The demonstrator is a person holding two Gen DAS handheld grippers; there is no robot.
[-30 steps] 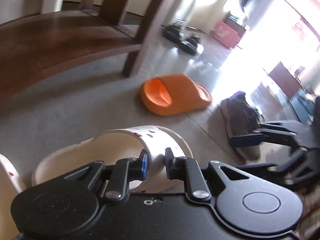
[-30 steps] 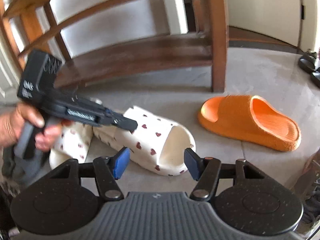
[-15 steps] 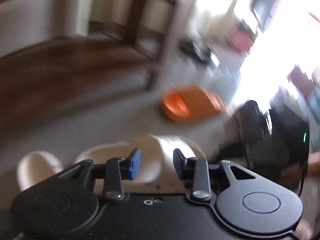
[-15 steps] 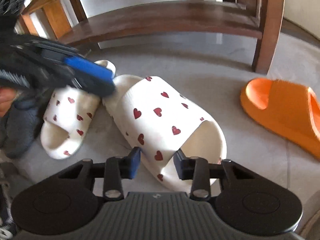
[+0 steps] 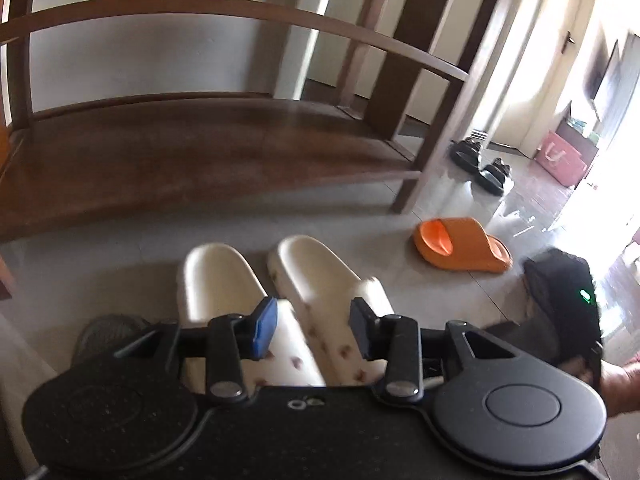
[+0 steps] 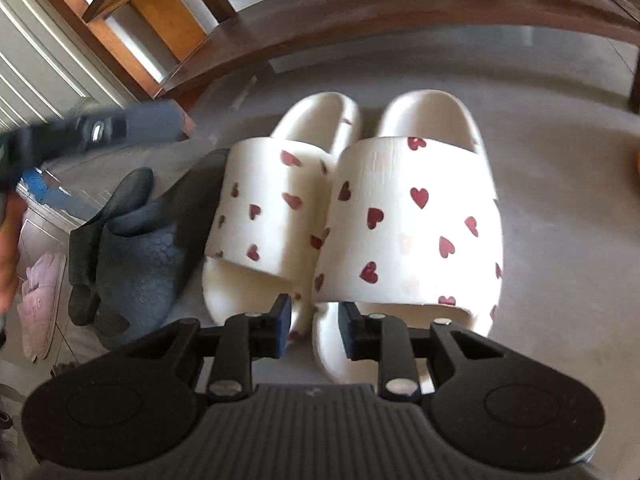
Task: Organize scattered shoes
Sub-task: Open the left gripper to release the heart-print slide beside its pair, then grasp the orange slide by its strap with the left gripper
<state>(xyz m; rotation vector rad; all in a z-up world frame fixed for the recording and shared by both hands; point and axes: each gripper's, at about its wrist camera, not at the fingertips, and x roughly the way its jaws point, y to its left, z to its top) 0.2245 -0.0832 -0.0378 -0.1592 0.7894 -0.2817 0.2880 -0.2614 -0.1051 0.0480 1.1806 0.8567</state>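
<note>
Left wrist view: the left gripper hangs with fingers wide and empty above the two white heart slippers, paired on the floor before the wooden rack; an orange slipper and black sandals lie apart, apparently unsorted. Right wrist view: the right gripper, fingers narrow, straddles the right-hand slipper's rim, contact uncertain; a dark slipper sits beside the pair.

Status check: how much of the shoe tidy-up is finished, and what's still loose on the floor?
Done: the two heart-print slides now lie side by side, toes toward the wooden rack.
In hand: nothing. The left gripper is open over them; the right gripper stands part open at their near ends.
Left: the orange slide lies alone, a dark slipper sits beside the pair, and the black sandals wait past the rack leg.
</note>
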